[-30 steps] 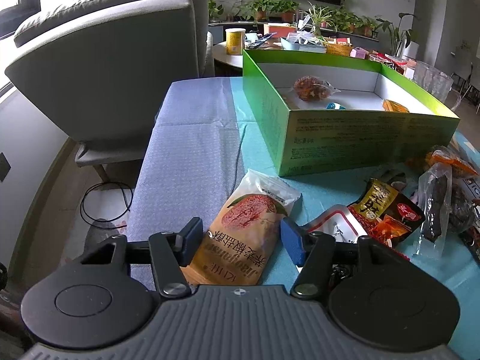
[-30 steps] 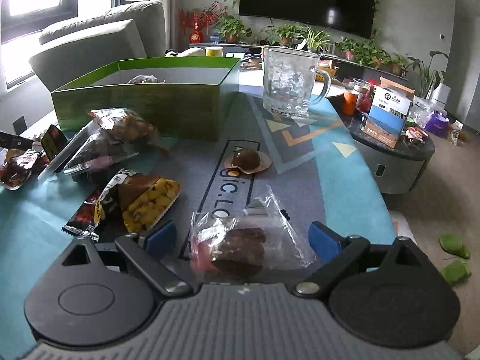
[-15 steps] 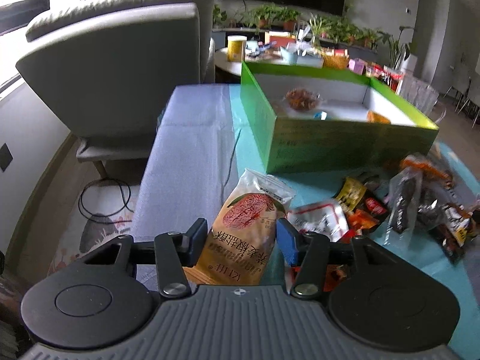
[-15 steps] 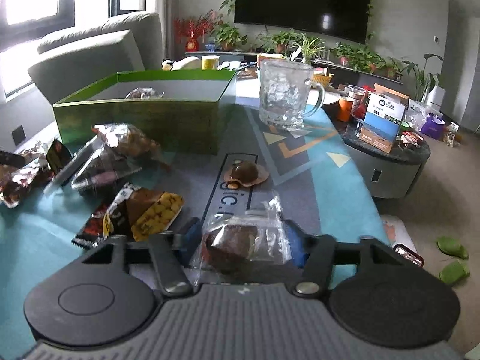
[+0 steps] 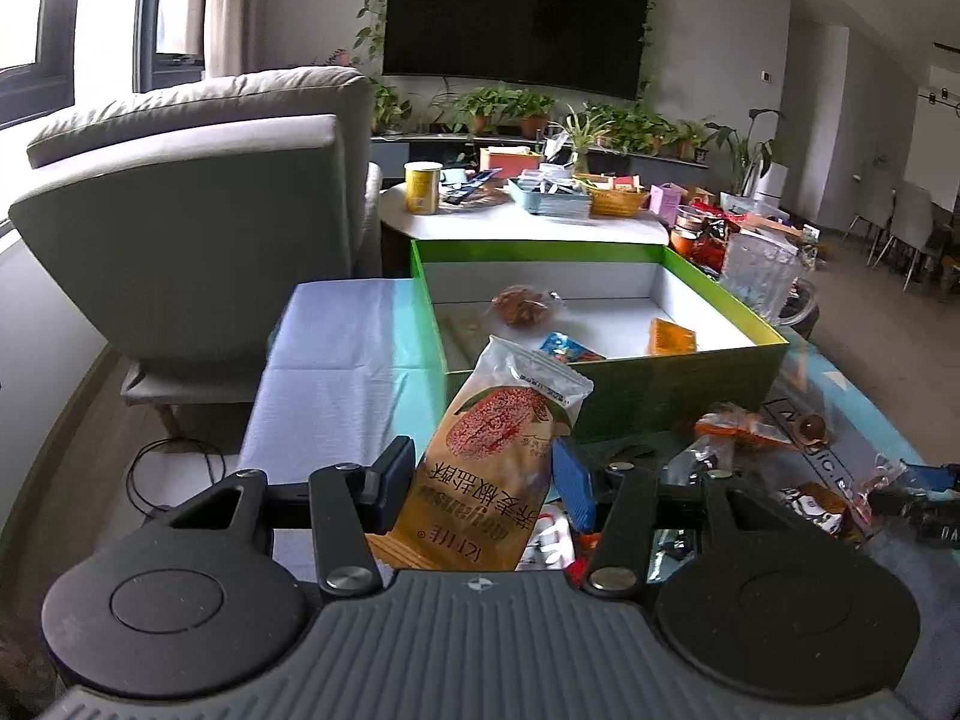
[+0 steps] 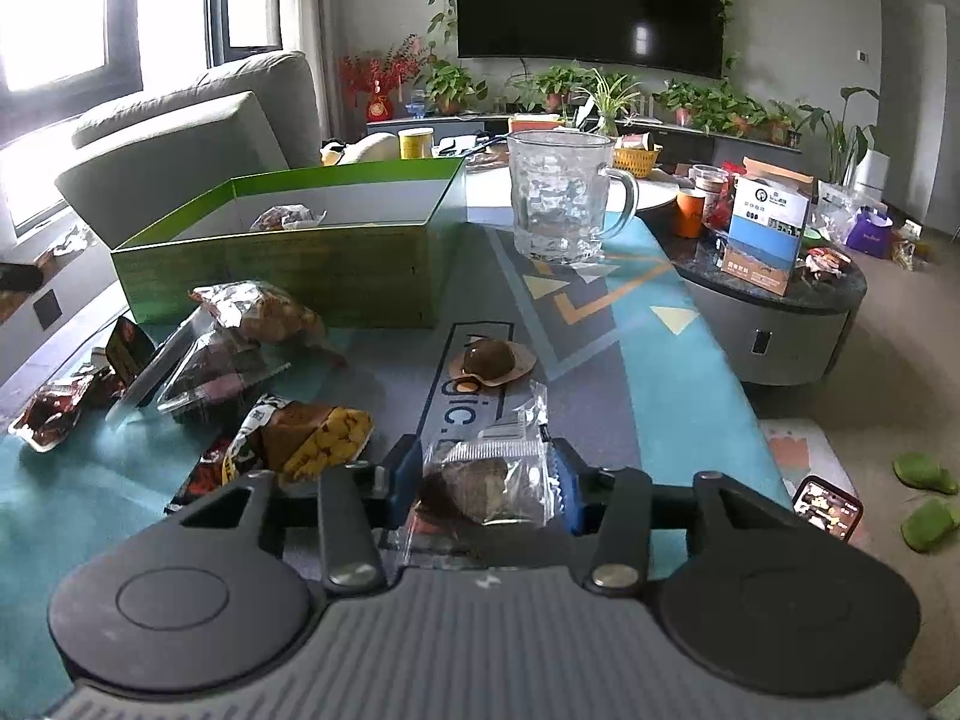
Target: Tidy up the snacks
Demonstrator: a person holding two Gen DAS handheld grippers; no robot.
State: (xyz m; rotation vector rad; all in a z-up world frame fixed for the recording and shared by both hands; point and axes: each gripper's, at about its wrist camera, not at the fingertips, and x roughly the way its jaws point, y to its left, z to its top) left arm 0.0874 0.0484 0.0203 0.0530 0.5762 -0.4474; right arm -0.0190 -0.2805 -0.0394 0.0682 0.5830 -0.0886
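Note:
My left gripper [image 5: 483, 483] is shut on an orange snack packet [image 5: 489, 462] with a red round picture, lifted off the table and pointing toward the green box [image 5: 660, 384]. The box holds a clear-wrapped brown snack [image 5: 521, 305], a blue packet [image 5: 567, 349] and an orange one [image 5: 671, 337]. In the right wrist view my right gripper [image 6: 485, 483] is shut on a clear-wrapped brown cake [image 6: 483, 480], just above the mat. The same green box [image 6: 288, 276] stands at the far left there.
Several loose snacks [image 6: 222, 354] lie between the box and my right gripper; a round brown sweet [image 6: 492, 357] sits on the mat. A glass mug [image 6: 561, 198] stands right of the box. A grey armchair [image 5: 198, 222] is at the left, a round side table [image 6: 774, 300] at the right.
My left gripper closed on the orange packet and raised it off the table toward the box. My right gripper closed on the clear-wrapped cake and stayed nearly in place.

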